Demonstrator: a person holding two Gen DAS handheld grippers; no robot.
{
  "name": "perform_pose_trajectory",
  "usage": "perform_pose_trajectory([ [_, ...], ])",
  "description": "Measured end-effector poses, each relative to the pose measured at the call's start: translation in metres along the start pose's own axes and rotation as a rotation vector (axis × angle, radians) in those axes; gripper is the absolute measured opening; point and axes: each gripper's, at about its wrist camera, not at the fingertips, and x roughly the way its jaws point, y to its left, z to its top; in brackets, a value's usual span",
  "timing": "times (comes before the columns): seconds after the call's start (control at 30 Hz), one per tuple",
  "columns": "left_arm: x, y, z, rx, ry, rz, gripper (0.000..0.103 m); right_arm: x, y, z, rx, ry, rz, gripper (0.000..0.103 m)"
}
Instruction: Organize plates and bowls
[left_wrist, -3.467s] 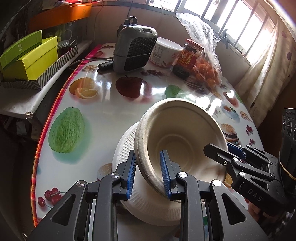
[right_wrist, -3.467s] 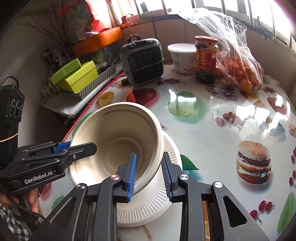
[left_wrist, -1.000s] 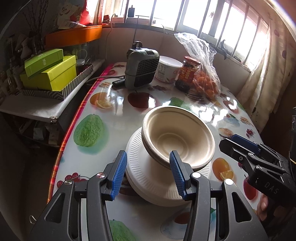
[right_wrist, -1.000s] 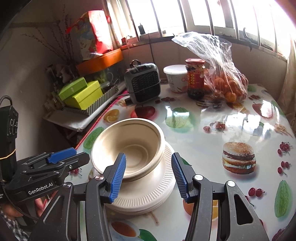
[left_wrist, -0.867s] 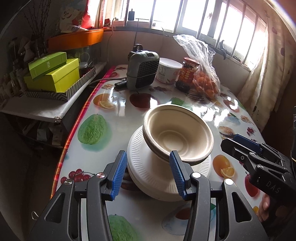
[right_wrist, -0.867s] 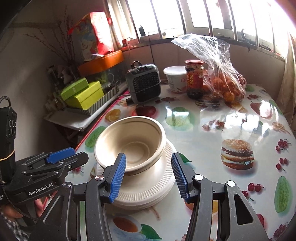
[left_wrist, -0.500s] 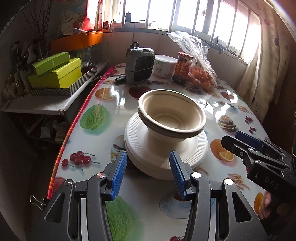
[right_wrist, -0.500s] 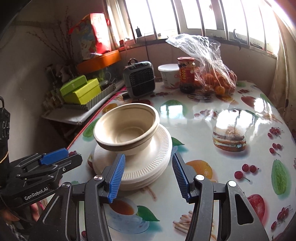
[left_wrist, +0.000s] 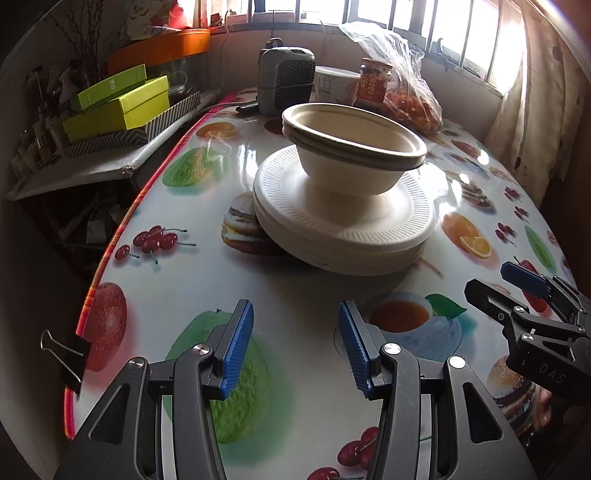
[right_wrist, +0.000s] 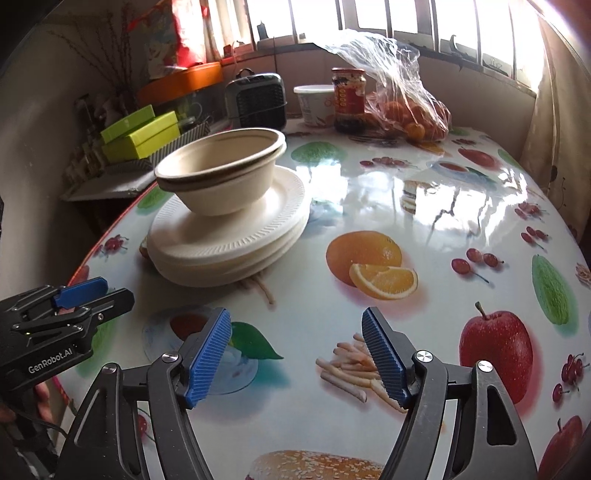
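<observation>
Both tongs, left gripper (left_wrist: 295, 343) and right gripper (right_wrist: 297, 354), gape wide and empty near me; I judge nesting done: bowls (left_wrist: 351, 147) sit on the plates (left_wrist: 343, 229) mid-table (right_wrist: 424, 206).

We are looking at a desk (left_wrist: 325, 373) covered in a glossy fruit-and-food print cloth, a binder clip (left_wrist: 68, 354) gripping its left edge. A stack of white plates (left_wrist: 343, 225) is sitting near the middle, carrying nested bowls (left_wrist: 351, 147). Along the far edge a grey heater (left_wrist: 284, 79), a white tub (left_wrist: 334, 88), a red-labelled jar (left_wrist: 373, 85) and a plastic bag of oranges (left_wrist: 410, 96) are standing close together.
</observation>
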Motion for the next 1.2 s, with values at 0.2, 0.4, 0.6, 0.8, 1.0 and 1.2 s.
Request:
perform_pose_trajectory([
  [0.2, 0.005, 0.001, -0.011, 0.001, 0.015, 0.014, 0.049, 0.009, 0.001, -0.011, -0.012, 0.031, -0.009, 0.080],
  [0.4, 0.010, 0.001, -0.016, 0.002, 0.012, 0.025, 0.050, 0.013, 0.004, -0.015, -0.029, 0.036, -0.033, 0.084],
  [0.6, 0.012, -0.001, -0.018, 0.013, -0.012, 0.037, 0.055, 0.014, 0.008, -0.017, -0.044, 0.031, -0.052, 0.085],
  [0.8, 0.014, -0.004, -0.019, 0.016, -0.035, 0.049, 0.060, 0.016, 0.011, -0.019, -0.056, 0.028, -0.087, 0.089],
  [1.0, 0.016, -0.005, -0.019, 0.011, -0.047, 0.056, 0.065, 0.016, 0.009, -0.019, -0.046, 0.031, -0.098, 0.093],
  [1.2, 0.016, -0.007, -0.020, 0.012, -0.055, 0.060, 0.069, 0.017, 0.008, -0.019, -0.039, 0.031, -0.104, 0.095],
])
